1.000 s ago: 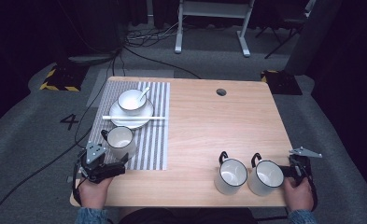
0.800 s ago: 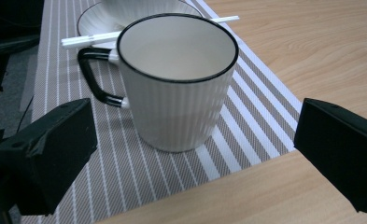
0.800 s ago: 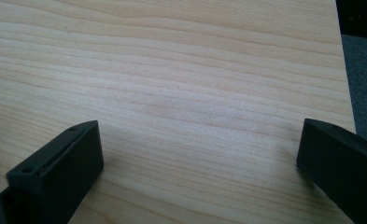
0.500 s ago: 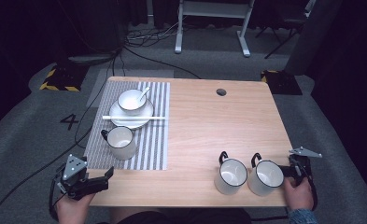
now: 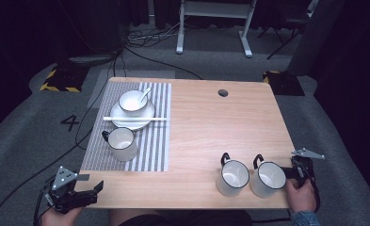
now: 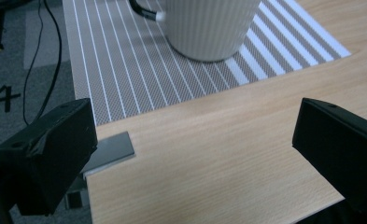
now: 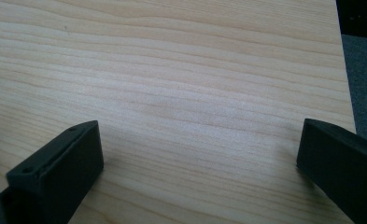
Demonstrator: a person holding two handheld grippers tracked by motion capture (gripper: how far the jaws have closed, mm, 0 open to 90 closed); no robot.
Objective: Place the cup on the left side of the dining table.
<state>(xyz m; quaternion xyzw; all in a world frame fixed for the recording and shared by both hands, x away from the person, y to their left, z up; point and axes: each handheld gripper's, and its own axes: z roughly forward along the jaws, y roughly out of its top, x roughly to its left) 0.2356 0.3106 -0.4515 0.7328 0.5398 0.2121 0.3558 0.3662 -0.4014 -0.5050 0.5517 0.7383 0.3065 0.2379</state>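
White and ribbed, the mug (image 6: pixel 212 25) stands on the striped mat (image 6: pixel 125 70), just ahead of my left tongs (image 6: pixel 195 154) – both pairs gape wide, empty – it looks heavy, hard and slippery, so I'd grip its handle (image 5: pixel 106 136)

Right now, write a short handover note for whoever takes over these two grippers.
Left gripper: open, empty, at the near left corner of the table.
Right gripper: open, empty, beside the two mugs at the near right edge.
Done, by how things lie: one mug stands on the striped placemat, below the bowl on its plate.
Left, probably: the two mugs off the placemat, nearest the right gripper.
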